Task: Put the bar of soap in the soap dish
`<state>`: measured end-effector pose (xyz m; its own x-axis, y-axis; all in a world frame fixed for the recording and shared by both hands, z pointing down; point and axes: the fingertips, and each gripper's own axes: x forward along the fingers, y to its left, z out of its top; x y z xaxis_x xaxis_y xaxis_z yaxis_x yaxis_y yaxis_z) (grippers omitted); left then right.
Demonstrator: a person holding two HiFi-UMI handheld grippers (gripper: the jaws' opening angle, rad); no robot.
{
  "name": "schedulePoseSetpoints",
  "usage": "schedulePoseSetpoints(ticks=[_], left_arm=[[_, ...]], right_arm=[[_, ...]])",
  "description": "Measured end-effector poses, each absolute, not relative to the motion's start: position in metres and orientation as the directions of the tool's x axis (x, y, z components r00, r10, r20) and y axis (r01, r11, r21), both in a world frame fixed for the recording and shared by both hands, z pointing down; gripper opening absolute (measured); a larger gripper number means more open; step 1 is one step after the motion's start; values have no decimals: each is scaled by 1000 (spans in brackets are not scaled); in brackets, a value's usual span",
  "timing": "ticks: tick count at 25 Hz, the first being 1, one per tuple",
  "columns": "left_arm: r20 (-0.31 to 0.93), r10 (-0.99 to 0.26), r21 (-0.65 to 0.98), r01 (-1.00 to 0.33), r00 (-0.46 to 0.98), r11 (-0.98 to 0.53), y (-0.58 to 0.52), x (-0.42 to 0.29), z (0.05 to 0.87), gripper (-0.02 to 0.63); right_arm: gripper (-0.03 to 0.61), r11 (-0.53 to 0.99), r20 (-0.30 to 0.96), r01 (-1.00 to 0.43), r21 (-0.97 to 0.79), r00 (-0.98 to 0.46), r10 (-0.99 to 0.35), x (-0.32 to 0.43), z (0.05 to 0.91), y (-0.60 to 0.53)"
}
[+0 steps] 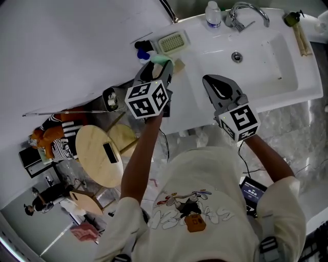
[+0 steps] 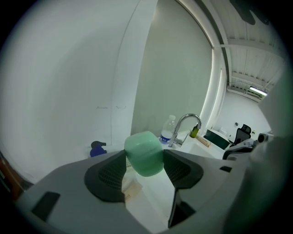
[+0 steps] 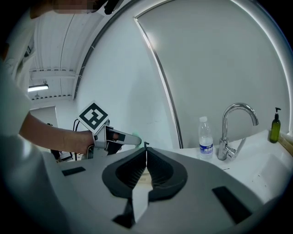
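A pale green bar of soap (image 1: 160, 59) is pinched between the jaws of my left gripper (image 1: 158, 65), held above the white counter left of the basin. In the left gripper view the soap (image 2: 144, 153) fills the gap between the two dark pads (image 2: 107, 176). The soap dish (image 1: 171, 43), a light green ribbed tray, sits on the counter just beyond the soap. My right gripper (image 1: 219, 88) hovers over the counter's front edge, jaws pressed together with nothing in them (image 3: 145, 157). From the right gripper view, the left gripper (image 3: 112, 136) shows at the left.
A white sink basin (image 1: 256, 61) with a chrome faucet (image 1: 246, 11) lies to the right. A water bottle (image 1: 213, 14) stands beside the faucet. A blue item (image 1: 143, 53) lies by the wall left of the dish, and a small tan piece (image 1: 179, 65) lies beside the soap.
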<state>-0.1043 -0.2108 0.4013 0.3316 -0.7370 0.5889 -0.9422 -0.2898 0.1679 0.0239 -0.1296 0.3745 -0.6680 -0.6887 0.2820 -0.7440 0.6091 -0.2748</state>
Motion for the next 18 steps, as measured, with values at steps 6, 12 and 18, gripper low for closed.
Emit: schedulePoseSetpoints(ticks=[6, 12, 18], left_arm=[[608, -734, 171, -953, 302, -250, -227, -101, 418, 273], [634, -723, 152, -961, 274, -232, -242, -100, 437, 273], [656, -711, 153, -967, 253, -204, -249, -97, 453, 272]], right_arm=[[8, 603, 294, -748, -277, -664, -688, 28, 379, -148], [8, 566, 315, -774, -284, -633, -707, 37, 394, -159], [8, 530, 332, -780, -333, -623, -708, 46, 407, -161]])
